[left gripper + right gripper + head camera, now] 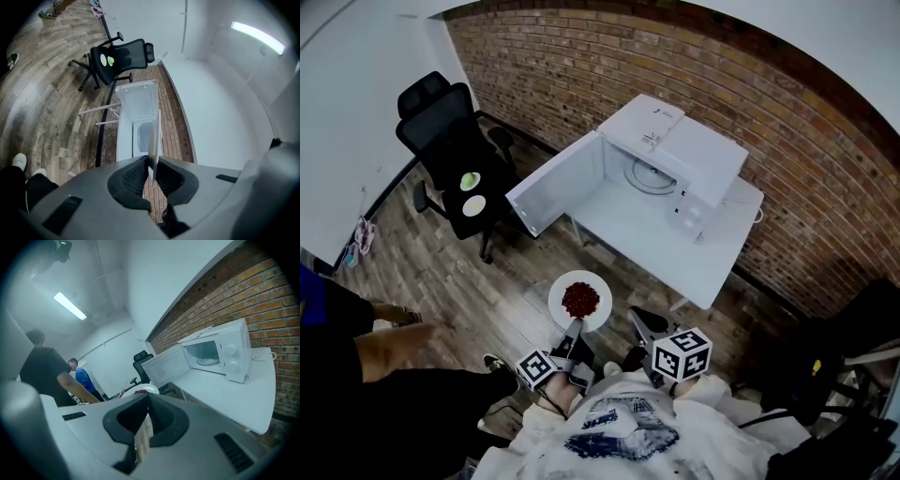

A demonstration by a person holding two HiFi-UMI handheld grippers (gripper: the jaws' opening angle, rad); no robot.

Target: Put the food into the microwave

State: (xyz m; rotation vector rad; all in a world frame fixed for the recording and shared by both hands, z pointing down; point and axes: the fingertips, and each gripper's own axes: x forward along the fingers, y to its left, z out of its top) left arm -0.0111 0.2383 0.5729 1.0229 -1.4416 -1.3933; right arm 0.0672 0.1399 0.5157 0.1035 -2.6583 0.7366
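A white plate (562, 285) with a heap of dark red food (580, 299) hangs above the wooden floor, short of the table. My left gripper (575, 326) is shut on its near rim. In the left gripper view the plate (154, 140) shows edge-on, clamped between the pads of the left gripper (152, 161). My right gripper (636, 317) is just right of the plate, shut and empty. In the right gripper view the right gripper (147, 397) has its tips together, and the plate (141, 390) peeks above them. The white microwave (689, 150) stands on the table with its door (555, 187) swung wide open and its turntable (651, 176) bare.
The microwave sits on a white table (675, 248) against a brick wall (787, 141). A black office chair (450, 141) at the left carries two small plates (472, 193). A person's arm (394, 347) reaches in at lower left; two people (44, 373) stand behind.
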